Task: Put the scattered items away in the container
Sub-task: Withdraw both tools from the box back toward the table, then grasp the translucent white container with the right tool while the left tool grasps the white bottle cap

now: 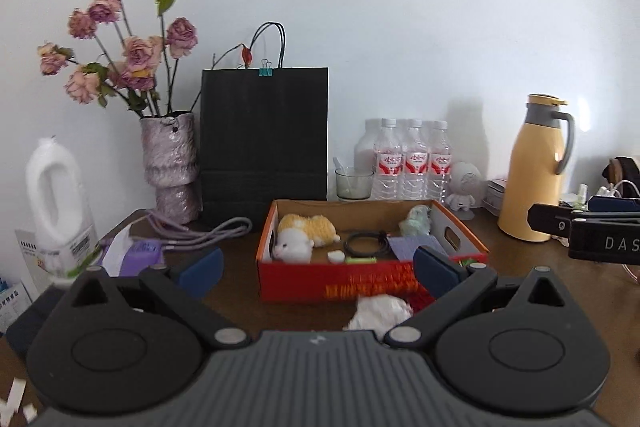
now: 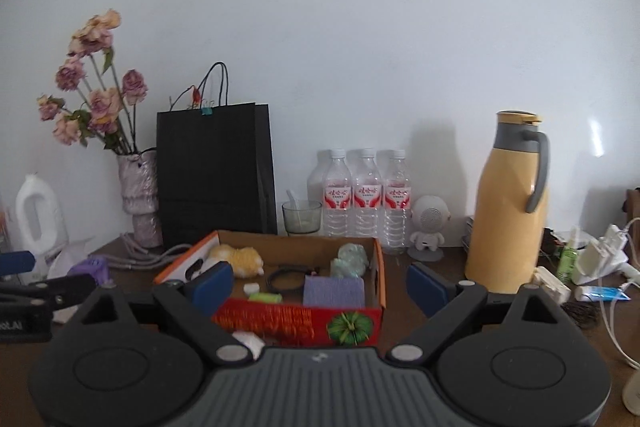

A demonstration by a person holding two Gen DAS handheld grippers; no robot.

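Sitting on the brown worktop, in the middle of both views: the red cardboard box, open at the top; lying inside it, a yellow-and-white plush toy at its left end, a coiled black cable at its centre, a pale green plush at its far right corner, a purple cloth at its near right, a small white piece and a small green item by its front wall; resting just in front of the box, outside it, a crumpled white tissue; lying left of the box, a purple corded device; standing behind the box, a black paper bag, a vase of dried roses, a glass cup, three water bottles; standing right of the box, a yellow thermos jug; hovering before the box, the left gripper, released, blue pads spread wide, nothing between them; hovering likewise, the right gripper, released, pads apart on either side of the box's near right corner, grasping nothing.
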